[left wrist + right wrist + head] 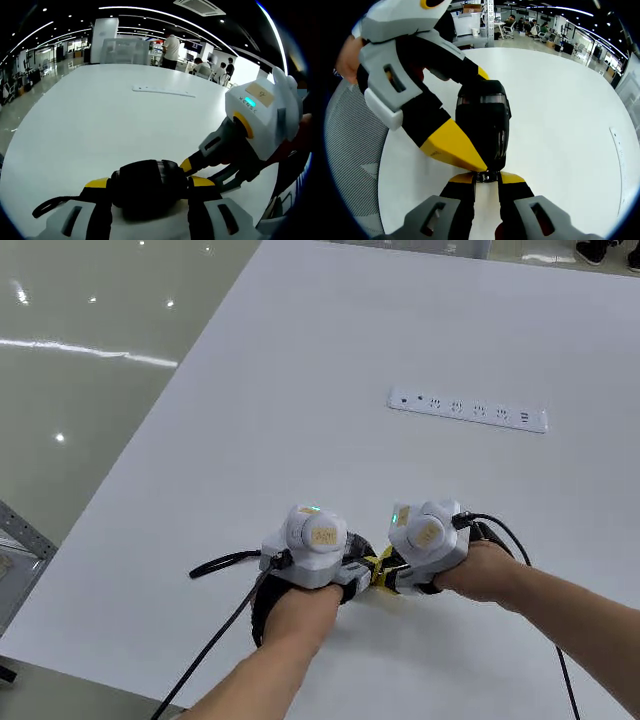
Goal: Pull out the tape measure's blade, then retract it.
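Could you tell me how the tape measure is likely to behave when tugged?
Probably rigid: the black tape measure looks undeformed in the left gripper. Its rounded, glossy shell might twist or slip when the right gripper tugs its end.

Tape measure (149, 187) I'm working with: chunky black rounded case, sitting low at the white desk (300, 390) near its front edge. Black wrist strap (215, 562) trails off to my left. Blade's barely out, metal tip (487, 176) just showing.

left claw (358, 578) meets right claw (388, 578) over table (300, 390).
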A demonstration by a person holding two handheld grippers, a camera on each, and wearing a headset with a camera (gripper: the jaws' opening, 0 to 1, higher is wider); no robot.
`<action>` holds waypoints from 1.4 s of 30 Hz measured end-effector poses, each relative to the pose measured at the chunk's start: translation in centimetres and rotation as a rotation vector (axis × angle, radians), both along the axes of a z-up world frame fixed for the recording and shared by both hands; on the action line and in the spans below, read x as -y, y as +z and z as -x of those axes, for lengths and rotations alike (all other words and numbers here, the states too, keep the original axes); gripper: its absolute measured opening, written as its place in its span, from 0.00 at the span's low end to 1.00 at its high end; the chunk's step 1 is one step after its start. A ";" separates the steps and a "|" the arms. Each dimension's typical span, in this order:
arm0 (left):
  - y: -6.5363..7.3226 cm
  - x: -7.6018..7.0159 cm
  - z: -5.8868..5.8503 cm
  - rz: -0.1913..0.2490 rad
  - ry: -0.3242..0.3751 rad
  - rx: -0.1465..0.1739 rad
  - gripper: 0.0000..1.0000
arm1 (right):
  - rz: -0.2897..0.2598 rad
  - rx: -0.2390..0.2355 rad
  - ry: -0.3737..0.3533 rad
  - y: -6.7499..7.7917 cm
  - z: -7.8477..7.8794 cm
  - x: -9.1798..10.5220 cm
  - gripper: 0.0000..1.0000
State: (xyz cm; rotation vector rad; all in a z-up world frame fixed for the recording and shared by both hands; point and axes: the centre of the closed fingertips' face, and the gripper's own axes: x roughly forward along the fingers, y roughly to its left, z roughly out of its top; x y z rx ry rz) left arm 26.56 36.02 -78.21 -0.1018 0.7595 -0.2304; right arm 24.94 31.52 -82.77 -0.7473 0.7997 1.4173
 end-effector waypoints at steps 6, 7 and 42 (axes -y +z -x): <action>0.4 -0.2 0.1 -0.011 -0.028 0.008 0.57 | 0.004 0.001 -0.040 0.0 -0.1 0.1 0.16; 0.5 -0.3 0.1 -0.012 -0.029 0.013 0.57 | 0.003 0.000 -0.051 0.0 -0.2 0.2 0.18; 2.5 -1.7 4.6 -0.002 -0.137 0.021 0.85 | -0.104 -0.021 -0.343 4.4 2.7 3.6 0.53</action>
